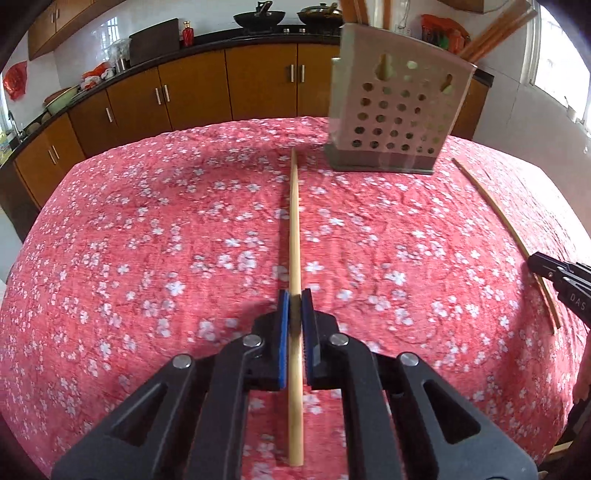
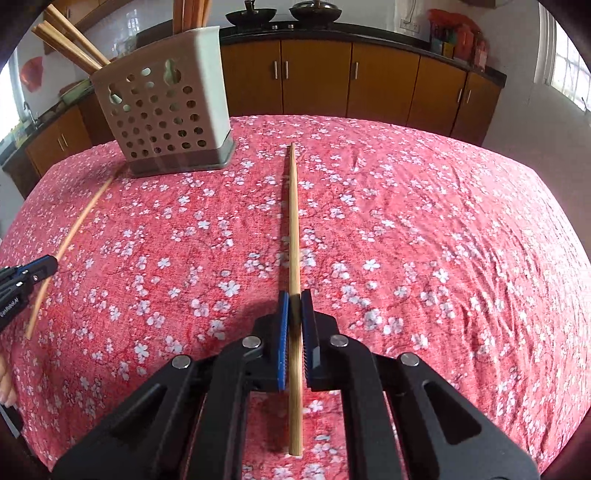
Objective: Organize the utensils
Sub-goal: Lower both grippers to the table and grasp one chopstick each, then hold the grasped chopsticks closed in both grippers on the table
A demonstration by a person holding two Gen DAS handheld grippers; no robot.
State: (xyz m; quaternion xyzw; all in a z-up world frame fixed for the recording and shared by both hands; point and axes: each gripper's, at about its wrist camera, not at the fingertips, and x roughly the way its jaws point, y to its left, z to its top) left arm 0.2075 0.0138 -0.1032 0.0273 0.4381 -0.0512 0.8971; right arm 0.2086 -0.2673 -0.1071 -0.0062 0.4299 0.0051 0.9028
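we pinch one chopstick (image 1: 294,236) in the left claw (image 1: 295,306), another chopstick (image 2: 293,229) in the right claw (image 2: 295,306), over the worktop (image 1: 147,240). thin grips may pivot, missing the holder (image 1: 391,110).

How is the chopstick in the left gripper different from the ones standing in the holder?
The chopstick in the left gripper runs low along the tablecloth, pale and single; the chopsticks in the holder stand or lean upright, darker orange-brown, several together. The left one is clamped between blue pads; those in the holder are untouched. All are slim wooden sticks.
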